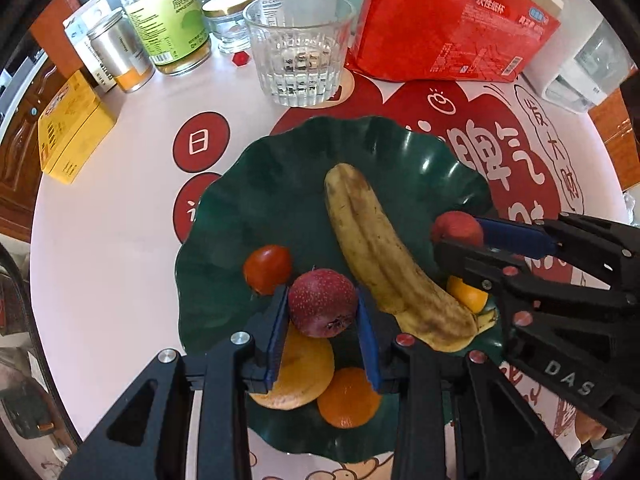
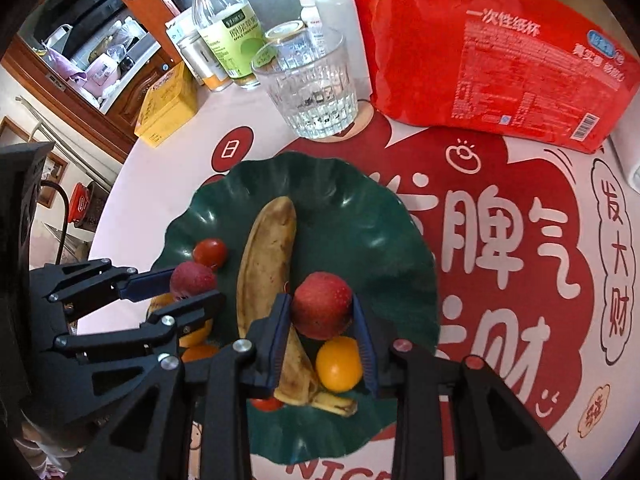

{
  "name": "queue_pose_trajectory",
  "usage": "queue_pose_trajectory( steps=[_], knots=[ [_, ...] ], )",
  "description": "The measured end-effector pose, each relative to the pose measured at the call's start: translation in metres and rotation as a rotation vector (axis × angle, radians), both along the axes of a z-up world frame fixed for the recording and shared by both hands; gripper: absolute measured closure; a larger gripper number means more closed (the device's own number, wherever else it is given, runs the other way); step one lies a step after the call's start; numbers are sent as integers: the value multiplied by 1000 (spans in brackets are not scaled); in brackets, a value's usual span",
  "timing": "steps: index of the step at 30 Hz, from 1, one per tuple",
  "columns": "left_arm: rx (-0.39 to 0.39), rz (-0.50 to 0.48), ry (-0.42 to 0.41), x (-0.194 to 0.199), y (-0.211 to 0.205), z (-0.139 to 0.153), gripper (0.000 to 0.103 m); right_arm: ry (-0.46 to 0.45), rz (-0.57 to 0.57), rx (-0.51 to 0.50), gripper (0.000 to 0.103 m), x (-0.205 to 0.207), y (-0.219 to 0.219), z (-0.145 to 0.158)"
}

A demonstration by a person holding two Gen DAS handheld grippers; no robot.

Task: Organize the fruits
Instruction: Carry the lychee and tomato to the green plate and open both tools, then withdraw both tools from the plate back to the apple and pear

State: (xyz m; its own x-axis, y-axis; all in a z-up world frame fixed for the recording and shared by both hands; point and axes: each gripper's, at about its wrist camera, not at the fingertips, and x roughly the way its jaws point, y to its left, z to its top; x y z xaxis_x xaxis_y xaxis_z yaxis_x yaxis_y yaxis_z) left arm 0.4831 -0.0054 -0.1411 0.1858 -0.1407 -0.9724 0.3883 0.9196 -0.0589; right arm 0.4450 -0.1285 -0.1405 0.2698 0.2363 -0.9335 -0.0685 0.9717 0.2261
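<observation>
Pale pink table cover (image 1: pixel 120 260) printed with large red shapes and white characters carries everything in view. Dark green scalloped plate (image 1: pixel 248 184) sits near the middle of it and holds the fruit. Left gripper (image 1: pixel 323 322), pointing steeply down over the near part of the plate, has its blue pads pressed against both sides of a dark red speckled fruit (image 1: pixel 322 303). Just beside that fruit, to its upper left in the left wrist view, lies a small red tomato (image 1: pixel 267 269); under the left jaws lie a pale orange slice-shaped piece (image 1: pixel 306 372) and an orange (image 1: pixel 348 398). A spotted, browning banana (image 1: pixel 380 256) runs lengthwise down the plate between the two grippers. Right gripper (image 2: pixel 322 326) pinches a lighter red round fruit (image 2: pixel 321 305) between its pads, on the far side of the banana from the left gripper. Directly beneath that fruit in the right wrist view a yellow-orange citrus (image 2: pixel 339 364) rests against the banana's stem end. Whether either held fruit touches the plate cannot be told. Behind the plate stand a ribbed clear glass (image 1: pixel 298 56), a red packet (image 1: pixel 452 20), a bottle with a green label (image 1: pixel 168 16) and a yellow box (image 1: pixel 74 128).
</observation>
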Motion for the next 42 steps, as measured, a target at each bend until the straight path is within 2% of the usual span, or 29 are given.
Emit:
queue_pose_trajectory(
  steps=[3,6,8,11,16,22,28,42],
  knots=[
    [8,0,-8,1,-1,-3,72,7,9,-13,71,1,1,-7],
    [12,1,-6,1,-1,-3,67,24,0,-5,71,1,0,-12],
    [24,13,-9,1,1,-3,54,26,-12,6,70,0,-3,-12],
    [12,34,-21,-1,6,1,45,14,-19,24,68,-1,-7,-8],
    [5,48,-50,-7,11,15,42,-9,-26,24,66,-6,-9,5],
    [8,55,-93,-19,13,41,35,-29,-25,30,66,-18,-10,24],
    [18,68,-127,-35,17,69,35,-62,-20,25,66,-32,-9,51],
    [9,72,-229,-111,27,142,32,-153,25,25,66,-95,-1,123]
  ],
)
